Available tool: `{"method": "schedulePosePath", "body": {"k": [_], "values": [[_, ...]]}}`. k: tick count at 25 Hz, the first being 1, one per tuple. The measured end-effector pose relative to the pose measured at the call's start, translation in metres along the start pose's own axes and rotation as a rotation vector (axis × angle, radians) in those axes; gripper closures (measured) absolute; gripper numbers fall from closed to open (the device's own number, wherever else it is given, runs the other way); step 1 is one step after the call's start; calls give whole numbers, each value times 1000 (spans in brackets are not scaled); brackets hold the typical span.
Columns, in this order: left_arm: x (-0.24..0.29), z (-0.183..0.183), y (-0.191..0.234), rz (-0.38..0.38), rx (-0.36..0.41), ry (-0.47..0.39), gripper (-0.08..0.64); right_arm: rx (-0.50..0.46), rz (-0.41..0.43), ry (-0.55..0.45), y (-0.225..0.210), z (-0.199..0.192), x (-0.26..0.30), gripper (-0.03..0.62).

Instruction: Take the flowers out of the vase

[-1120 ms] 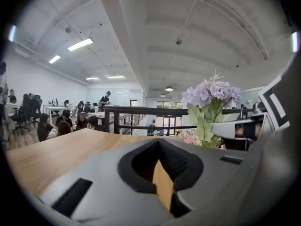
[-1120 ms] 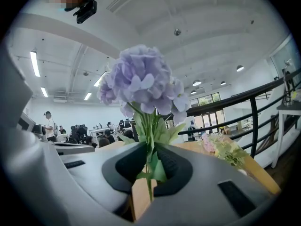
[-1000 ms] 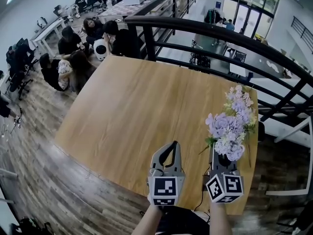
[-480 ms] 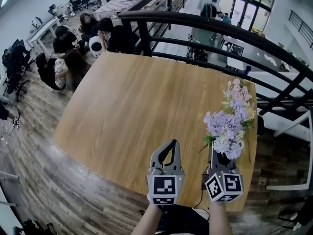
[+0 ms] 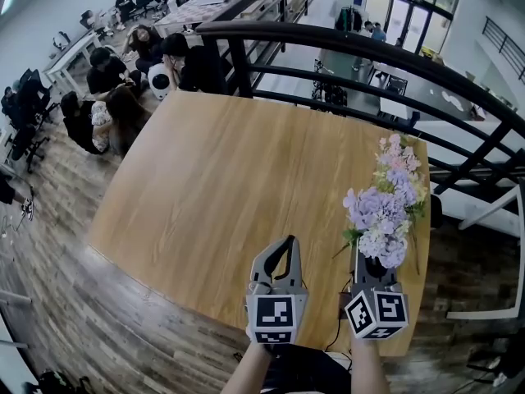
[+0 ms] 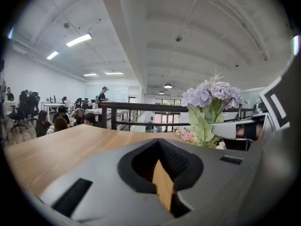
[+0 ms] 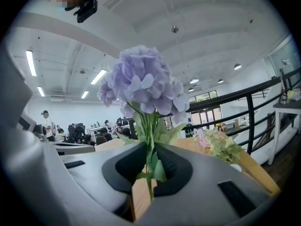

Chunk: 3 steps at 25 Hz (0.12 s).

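A bunch of lilac hydrangea flowers (image 5: 373, 212) stands upright over the right end of the wooden table (image 5: 230, 187). My right gripper (image 5: 371, 263) is shut on its green stem (image 7: 149, 173), and the blooms (image 7: 143, 81) rise just past the jaws. Behind it, a second bunch of pale pink and white flowers (image 5: 399, 164) sits by the table's right edge. I cannot make out the vase. My left gripper (image 5: 286, 243) hovers beside the right one, shut, with nothing between its jaws (image 6: 159, 142). The lilac bunch (image 6: 209, 93) shows to its right.
A black railing (image 5: 344, 52) runs along the table's far and right sides, with a drop to the lower floor beyond. Several people sit at the upper left (image 5: 123, 80). The table's near edge (image 5: 205, 302) lies just ahead of the grippers.
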<state>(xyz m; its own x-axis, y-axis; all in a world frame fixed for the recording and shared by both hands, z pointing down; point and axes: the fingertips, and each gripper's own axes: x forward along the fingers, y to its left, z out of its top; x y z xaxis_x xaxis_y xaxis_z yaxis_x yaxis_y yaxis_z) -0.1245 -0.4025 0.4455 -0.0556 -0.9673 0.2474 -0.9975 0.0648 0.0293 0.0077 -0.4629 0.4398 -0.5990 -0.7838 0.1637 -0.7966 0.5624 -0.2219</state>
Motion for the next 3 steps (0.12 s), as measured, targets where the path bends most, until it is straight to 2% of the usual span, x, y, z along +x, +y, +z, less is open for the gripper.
{"method": "schedulePosePath", "body": {"k": [3], "values": [[2, 1, -2, 0, 1, -3, 528, 0, 3, -1, -1, 1, 1, 549]]}}
